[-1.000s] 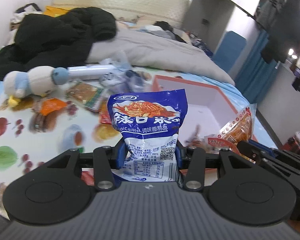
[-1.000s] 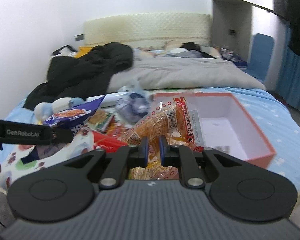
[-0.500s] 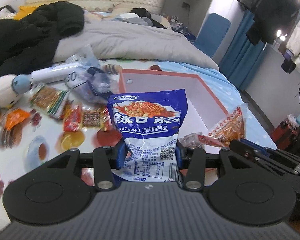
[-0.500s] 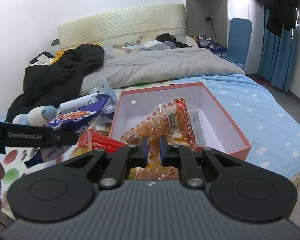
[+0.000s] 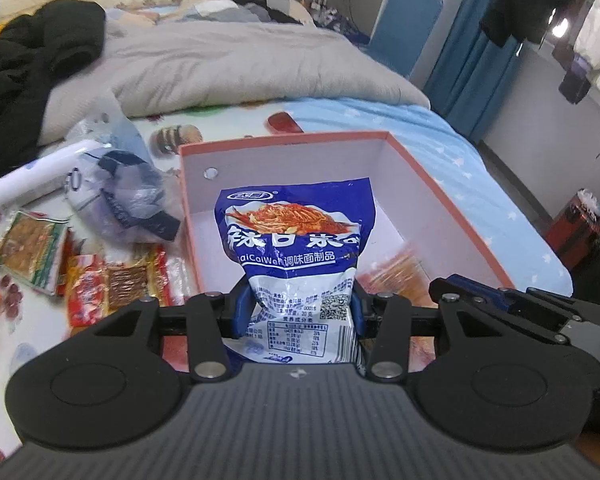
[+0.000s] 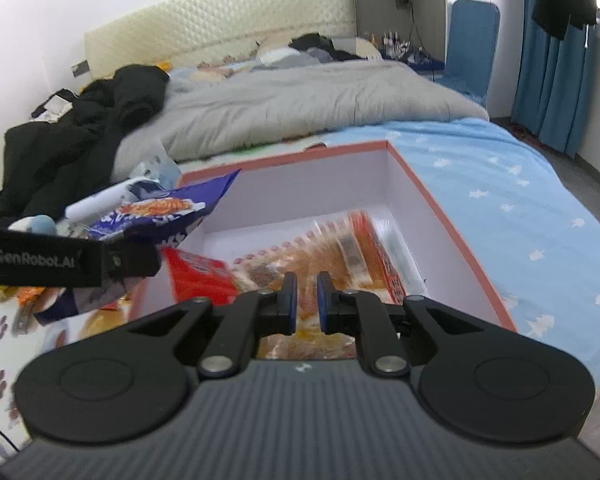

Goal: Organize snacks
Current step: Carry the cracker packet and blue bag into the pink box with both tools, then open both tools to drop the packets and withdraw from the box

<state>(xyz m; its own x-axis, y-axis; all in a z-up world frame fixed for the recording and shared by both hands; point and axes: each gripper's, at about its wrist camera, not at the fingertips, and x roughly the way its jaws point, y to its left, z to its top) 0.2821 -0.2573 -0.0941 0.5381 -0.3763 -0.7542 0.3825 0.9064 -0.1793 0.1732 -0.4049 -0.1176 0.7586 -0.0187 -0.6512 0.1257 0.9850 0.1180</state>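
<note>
Right now I hold both packets over the pink box [image 5: 440, 184] for dropping in: left fingers [image 5: 296, 308] clamp the blue noodle bag [image 5: 296, 232], right fingers [image 6: 305, 298] pinch the orange snack pack [image 6: 332, 256].

A grey duvet [image 5: 236, 68] lies across the far bed, a black jacket [image 5: 32, 64] heaped at its left. A blue chair [image 6: 470, 44] stands far right beside blue curtains [image 6: 556, 76], a cream headboard [image 6: 220, 28] behind

The orange snack pack [image 6: 332, 256] in the right claw [image 6: 306, 300] is motion-blurred, its print unreadable.
</note>
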